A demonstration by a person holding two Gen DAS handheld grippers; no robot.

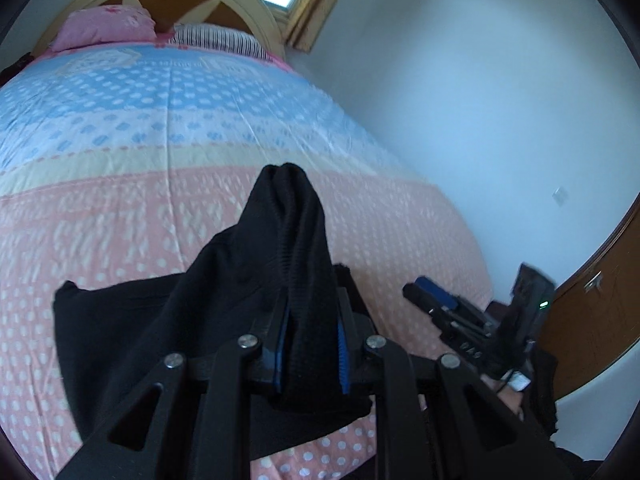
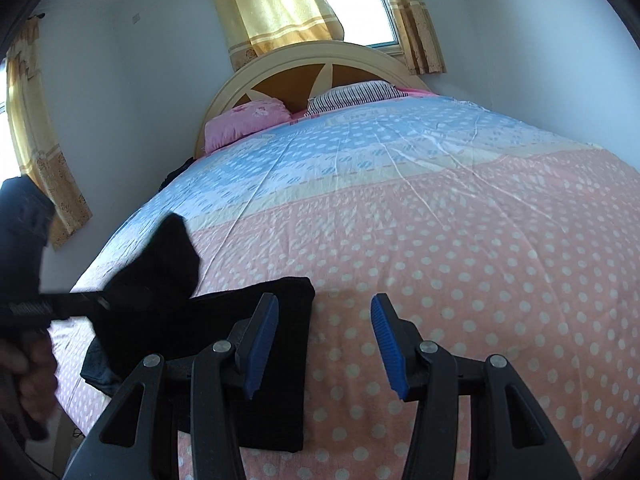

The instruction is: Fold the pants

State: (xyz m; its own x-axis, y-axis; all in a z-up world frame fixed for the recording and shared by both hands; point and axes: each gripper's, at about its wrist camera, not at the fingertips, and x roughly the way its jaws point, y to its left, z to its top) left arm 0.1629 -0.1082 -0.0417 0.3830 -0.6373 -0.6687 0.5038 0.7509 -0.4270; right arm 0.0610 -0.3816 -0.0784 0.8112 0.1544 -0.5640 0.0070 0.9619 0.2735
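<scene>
Left wrist view: black pants [image 1: 256,280] bunched and lifted off the bed [image 1: 120,208], a ribbed fold pinched between the blue pads [image 1: 343,350] of the left gripper [image 1: 310,354], jaws drawn nearly together on the cloth. Rest of the fabric trailing down and left onto the pink dotted cover. Right gripper [image 1: 436,300] seen off to the right, apart from the cloth, near a brown door [image 1: 592,308].

Right wrist view: pants [image 2: 280,368] lying at the near left part of the bed [image 2: 440,240], one flat folded panel under the left finger, another part raised toward the left gripper [image 2: 96,304], blurred. Right gripper [image 2: 324,344] spread about halfway, nothing between the pads [image 2: 386,340], hanging over the cover just beside the panel's right edge; touch on the cloth not clear. Hand [image 2: 28,376] at the far left edge. Pillows [image 2: 248,120] at the headboard [image 2: 304,64], well apart from the pants.
</scene>
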